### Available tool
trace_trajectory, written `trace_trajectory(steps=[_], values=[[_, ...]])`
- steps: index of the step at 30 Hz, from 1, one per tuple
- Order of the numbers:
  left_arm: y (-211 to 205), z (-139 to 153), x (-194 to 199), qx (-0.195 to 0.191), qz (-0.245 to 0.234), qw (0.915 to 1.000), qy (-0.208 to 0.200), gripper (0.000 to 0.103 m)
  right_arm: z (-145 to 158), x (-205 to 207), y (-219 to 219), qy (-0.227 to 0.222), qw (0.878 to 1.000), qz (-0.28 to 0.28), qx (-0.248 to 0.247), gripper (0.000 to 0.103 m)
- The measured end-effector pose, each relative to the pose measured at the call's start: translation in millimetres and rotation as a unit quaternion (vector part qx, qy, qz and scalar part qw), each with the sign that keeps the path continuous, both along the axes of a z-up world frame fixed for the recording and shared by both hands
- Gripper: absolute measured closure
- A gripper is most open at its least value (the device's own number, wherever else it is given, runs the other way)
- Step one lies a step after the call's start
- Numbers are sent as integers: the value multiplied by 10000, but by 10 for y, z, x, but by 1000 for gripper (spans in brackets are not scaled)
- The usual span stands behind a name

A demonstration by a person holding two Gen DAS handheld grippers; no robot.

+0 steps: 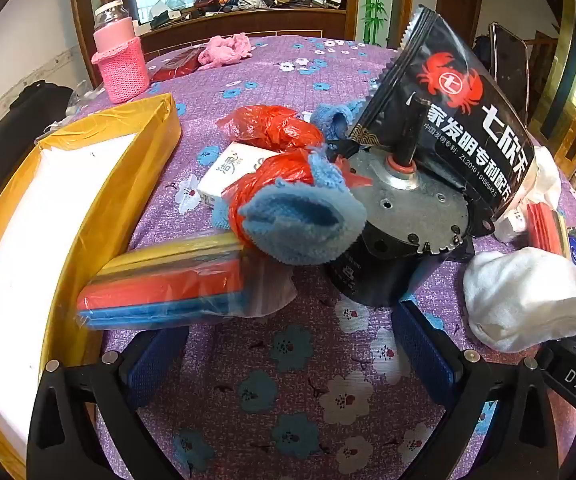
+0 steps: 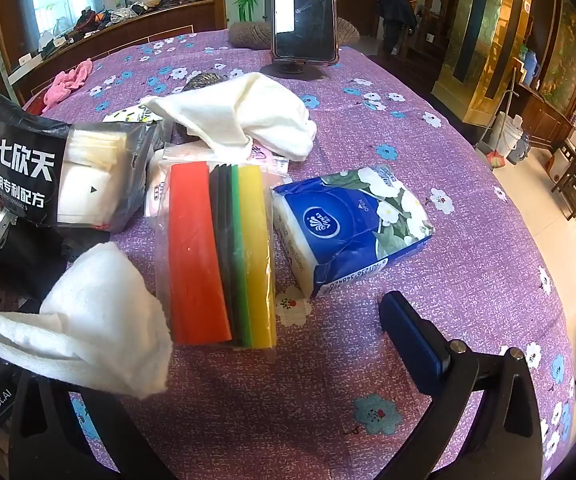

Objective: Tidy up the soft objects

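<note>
A purple flowered tablecloth [image 1: 295, 392] covers a table strewn with soft goods, both handheld grippers angled down over it. At far left sits a yellow-taped box [image 1: 88, 184] with a white lining. A black crab-printed pouch [image 1: 447, 120] leans on a metal-topped black canister [image 1: 399, 232]. Near the right gripper [image 2: 272, 344] lie a white towel [image 2: 100, 320], draped across its left finger, a bagged pack of coloured sheets [image 2: 220, 256] and a blue tissue pack [image 2: 351, 224], with a cream cloth [image 2: 248, 116] behind. The left gripper [image 1: 288, 356] stands wide, nothing between its blue pads [image 1: 427, 348]; ahead, a blue knitted cloth [image 1: 303, 224] tangles with red plastic bags [image 1: 272, 124]. The right gripper's jaws also stand wide, gripping nothing.
</note>
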State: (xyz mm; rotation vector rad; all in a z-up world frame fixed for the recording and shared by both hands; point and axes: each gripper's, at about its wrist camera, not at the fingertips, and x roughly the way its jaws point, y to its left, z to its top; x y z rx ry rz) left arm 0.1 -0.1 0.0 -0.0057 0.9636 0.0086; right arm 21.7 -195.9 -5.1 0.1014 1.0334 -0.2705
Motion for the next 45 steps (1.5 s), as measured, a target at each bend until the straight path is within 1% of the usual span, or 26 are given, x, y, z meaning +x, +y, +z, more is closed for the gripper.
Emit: trace_trajectory(steps=[19, 22, 26, 27, 30, 32, 34, 36, 37, 38, 39, 40, 41, 42, 43, 45], values=[[-6, -1, -3, -1, 54, 10000, 2, 1, 0, 0, -2, -1, 10000, -1, 8, 0], [-24, 7, 24, 24, 69, 9999, 144, 1, 0, -1, -2, -2, 10000, -1, 8, 0], [18, 41, 69, -51, -305, 9985, 455, 1, -1, -1, -2, -2, 10000, -1, 9, 0], [27, 45, 34, -52, -353, 9984, 435, 1, -1, -1, -2, -1, 10000, -1, 8, 0], [44, 57, -41, -14, -235, 9994, 252, 1, 1, 1, 1, -1, 10000, 1, 2, 0], [36, 50, -74, 20, -207, 9993, 301, 1, 5, 10, 13, -5, 10000, -28, 28, 0], [13, 68, -53, 44, -347, 9981, 499, 1, 12, 9, 27, 45, 10000, -33, 64, 0], [23, 102, -15, -51, -559, 9959, 713, 3, 19, 34, 47, 233, 9996, 95, 131, 0], [74, 141, -21, -145, -583, 9958, 690, 17, 20, 12, 16, 300, 9994, 130, 143, 0], [154, 217, -40, -340, -637, 9956, 600, 28, 24, 5, 20, 349, 9991, 190, 140, 0], [218, 302, -84, -525, -738, 9945, 529, 30, 19, -13, 19, 360, 9990, 243, 136, 0], [297, 444, -166, -704, -856, 9933, 336, 29, 18, -36, 31, 365, 9987, 342, 118, 0], [367, 585, -247, -767, -925, 9927, 80, 29, 21, -63, 34, 405, 9980, 455, 138, 0], [425, 713, -338, -742, -966, 9923, -201, 27, 27, -87, 29, 470, 9973, 544, 178, 0], [522, 906, -456, -668, -988, 9910, -614, 26, 31, -83, 26, 576, 9962, 629, 191, 0], [690, 1173, -595, -643, -953, 9875, -1080, 19, 60, -142, -5, 761, 9951, 610, 135, 0]])
